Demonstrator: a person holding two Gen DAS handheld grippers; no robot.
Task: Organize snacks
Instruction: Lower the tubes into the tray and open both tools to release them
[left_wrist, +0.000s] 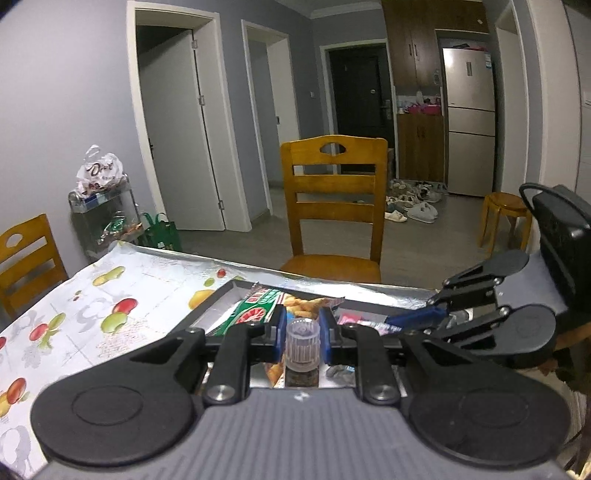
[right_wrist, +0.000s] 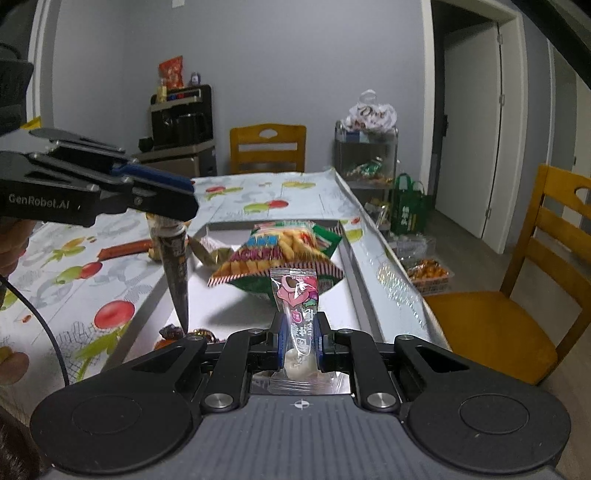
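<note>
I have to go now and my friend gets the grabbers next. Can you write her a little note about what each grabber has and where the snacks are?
Left gripper: shut on a dark cone snack with a clear cap, hanging point-down over the tray.
Right gripper: shut on a small pink-printed candy packet, also above the tray.
Tray: already holds the green bag of fries-style snacks and a few small wrapped sweets.
Still out on the fruit-print tablecloth: a long red-brown stick snack.
Left to do: probably set both held snacks in the tray, then fetch the stick.
</note>
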